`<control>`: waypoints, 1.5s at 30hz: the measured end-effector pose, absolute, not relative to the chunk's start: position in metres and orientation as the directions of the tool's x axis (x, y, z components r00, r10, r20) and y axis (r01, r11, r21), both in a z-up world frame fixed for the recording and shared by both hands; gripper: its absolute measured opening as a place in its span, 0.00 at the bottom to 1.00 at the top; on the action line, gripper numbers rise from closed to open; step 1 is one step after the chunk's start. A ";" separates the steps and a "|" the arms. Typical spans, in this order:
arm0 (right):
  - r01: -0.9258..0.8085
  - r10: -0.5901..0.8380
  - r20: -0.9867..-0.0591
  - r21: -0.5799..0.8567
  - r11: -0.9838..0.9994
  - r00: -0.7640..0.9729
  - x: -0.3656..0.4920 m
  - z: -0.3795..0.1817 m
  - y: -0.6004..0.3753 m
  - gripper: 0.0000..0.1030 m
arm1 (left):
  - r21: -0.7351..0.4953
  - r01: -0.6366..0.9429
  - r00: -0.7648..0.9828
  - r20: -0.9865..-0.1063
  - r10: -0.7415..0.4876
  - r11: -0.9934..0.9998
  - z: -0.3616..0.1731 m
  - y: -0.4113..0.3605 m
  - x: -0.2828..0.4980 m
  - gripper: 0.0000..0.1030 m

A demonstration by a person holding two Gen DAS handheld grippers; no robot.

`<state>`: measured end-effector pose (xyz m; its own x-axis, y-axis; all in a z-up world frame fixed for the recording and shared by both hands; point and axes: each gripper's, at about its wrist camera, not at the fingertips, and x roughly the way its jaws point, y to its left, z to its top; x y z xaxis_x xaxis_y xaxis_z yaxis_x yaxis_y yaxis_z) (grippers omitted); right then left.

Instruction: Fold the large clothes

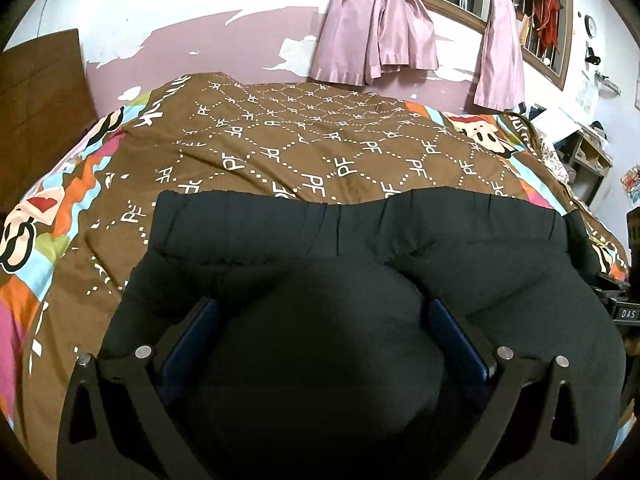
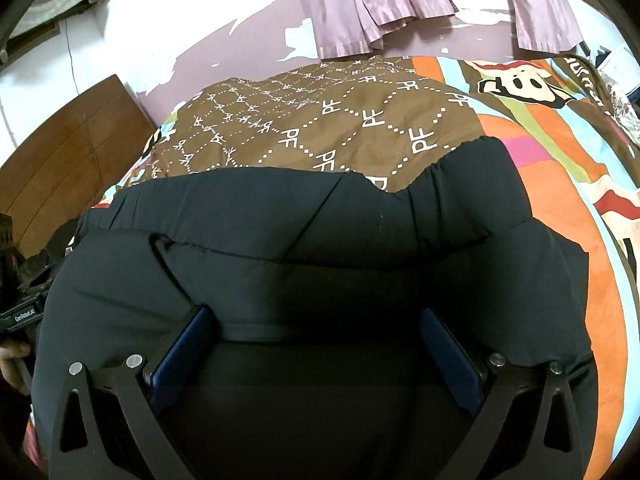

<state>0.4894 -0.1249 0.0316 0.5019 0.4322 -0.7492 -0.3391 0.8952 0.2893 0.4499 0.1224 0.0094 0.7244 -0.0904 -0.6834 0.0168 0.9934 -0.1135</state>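
Left wrist view: dark trousers [image 1: 320, 264] spread over a brown patterned quilt [image 1: 280, 144] on the bed, elastic waistband at the far edge, a thick fold of cloth bulging up between the fingers of the left claw [image 1: 320, 320]. Fingers wide apart, blue pads [image 1: 188, 344] on either side of the bulge; whether actually pinching it, cannot tell. Soft, limp, fairly light fabric by the look, likely to sag and slide unless taken through a doubled layer or at the hem. Pink curtains [image 1: 372, 28] and a barred window behind, peeling pink wall, wooden headboard at left.

Right wrist view: same trousers [image 2: 320, 240], waistband folded and rumpled near the far edge, a seam running across between the fingers of the right claw [image 2: 320, 336]. Fingers likewise spread, cloth lying between them, grip uncertain. Best hold probably at the stitched hem. Quilt [image 2: 340, 128] soft and yielding underneath, striped border at right.
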 end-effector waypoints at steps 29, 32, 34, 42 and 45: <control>-0.328 0.332 -0.727 0.154 0.932 0.601 0.467 0.045 -0.117 1.00 | -0.146 0.019 0.787 -0.608 -0.105 0.989 0.013 0.124 0.429 0.99; -0.323 0.312 -0.726 0.129 0.937 0.613 0.464 0.046 -0.115 1.00 | -0.126 0.013 0.789 -0.608 -0.087 0.992 0.014 0.121 0.428 0.99; -0.320 0.301 -0.723 0.116 0.940 0.622 0.462 0.046 -0.115 1.00 | -0.102 -0.001 0.793 -0.606 -0.061 0.995 0.015 0.118 0.426 0.99; -0.306 0.293 -0.686 0.108 0.946 0.666 0.442 0.061 -0.135 1.00 | -0.098 -0.068 0.807 -0.591 -0.003 0.993 0.036 0.125 0.400 0.99; -0.285 0.277 -0.652 0.097 0.954 0.706 0.432 0.074 -0.153 1.00 | -0.144 -0.073 0.812 -0.583 -0.025 0.987 0.046 0.141 0.387 0.99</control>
